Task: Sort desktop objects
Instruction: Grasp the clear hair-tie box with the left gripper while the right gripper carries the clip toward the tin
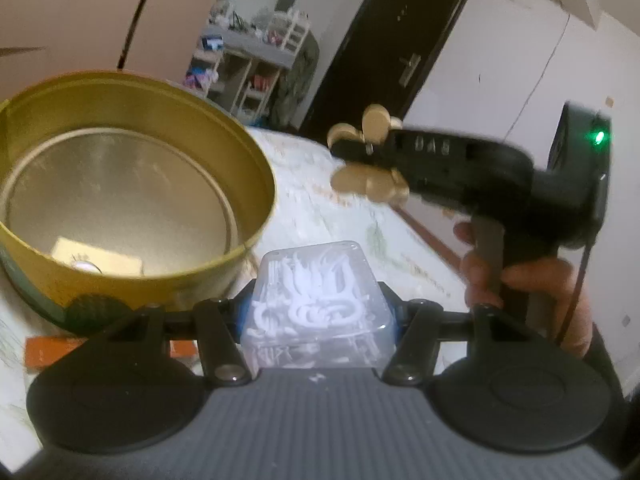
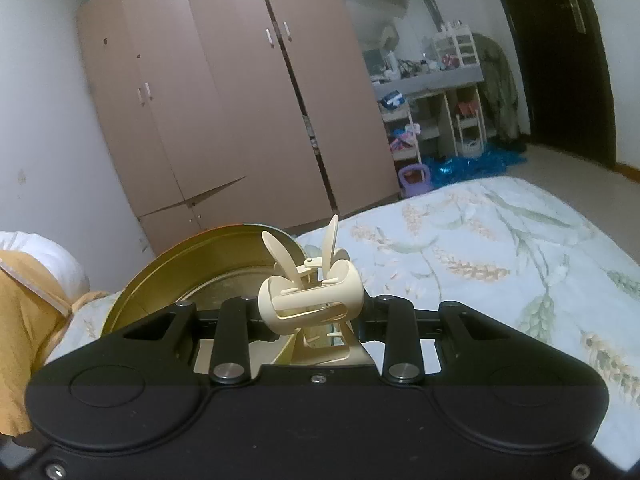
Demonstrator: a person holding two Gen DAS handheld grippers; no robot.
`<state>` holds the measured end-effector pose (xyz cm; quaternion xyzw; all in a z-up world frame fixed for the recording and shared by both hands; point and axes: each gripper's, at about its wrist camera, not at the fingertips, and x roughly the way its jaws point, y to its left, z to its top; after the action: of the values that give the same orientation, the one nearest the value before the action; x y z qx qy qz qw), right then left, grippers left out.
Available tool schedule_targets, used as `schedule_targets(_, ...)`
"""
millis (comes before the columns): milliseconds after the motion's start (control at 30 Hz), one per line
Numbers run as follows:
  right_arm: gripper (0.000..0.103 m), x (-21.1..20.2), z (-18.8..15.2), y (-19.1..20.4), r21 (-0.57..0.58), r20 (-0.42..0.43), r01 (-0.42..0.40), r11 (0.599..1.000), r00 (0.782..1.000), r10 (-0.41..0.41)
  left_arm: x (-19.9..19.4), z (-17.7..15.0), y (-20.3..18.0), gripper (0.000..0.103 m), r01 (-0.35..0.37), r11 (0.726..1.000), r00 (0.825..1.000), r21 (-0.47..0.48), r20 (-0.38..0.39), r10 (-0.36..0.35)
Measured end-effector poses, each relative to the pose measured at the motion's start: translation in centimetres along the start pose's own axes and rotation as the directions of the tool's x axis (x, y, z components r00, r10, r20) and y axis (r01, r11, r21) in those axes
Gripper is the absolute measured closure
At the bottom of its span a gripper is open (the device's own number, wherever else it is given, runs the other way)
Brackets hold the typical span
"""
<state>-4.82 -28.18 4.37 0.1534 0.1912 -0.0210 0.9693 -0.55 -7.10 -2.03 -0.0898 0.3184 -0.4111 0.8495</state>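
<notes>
My left gripper (image 1: 320, 312) is shut on a clear plastic box (image 1: 320, 300) full of small white pieces, held just right of a round gold tin (image 1: 248, 152). The tin is open and holds a small cream card (image 1: 98, 258) at its near side. My right gripper (image 2: 314, 316) is shut on a cream hair claw clip (image 2: 310, 292), held above the bed to the right of the tin (image 2: 168, 268). In the left wrist view the right gripper (image 1: 360, 154) hangs above the bed to the right of the tin, with the clip (image 1: 370, 160) at its tip.
The tin stands on a bed with a floral sheet (image 2: 500, 248). An orange flat object (image 1: 44, 354) lies under the tin's near edge. A yellow and white pillow (image 2: 28, 296) lies at the left. A wardrobe (image 2: 208, 92), shelves (image 2: 440, 100) and a dark door (image 1: 388, 40) stand beyond.
</notes>
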Motion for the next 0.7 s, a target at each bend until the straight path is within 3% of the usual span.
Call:
schedule_targets(133, 0.073, -0.3, -0.2, 1.0, -0.031, 0.016, -0.014, 0.999, 1.0, 0.014, 1.0, -0.1, -0.8, 0.041, 0.005, 0.999, 1.0, 0.034, -0.029, -0.004)
schedule_targets(700, 0.073, -0.7, -0.9, 1.9, -0.044, 0.022, -0.047, 0.998, 0.999, 0.048, 1.3, -0.5, -0.5, 0.041, -0.002, 1.0, 0.999, 0.023, -0.053, 0.003)
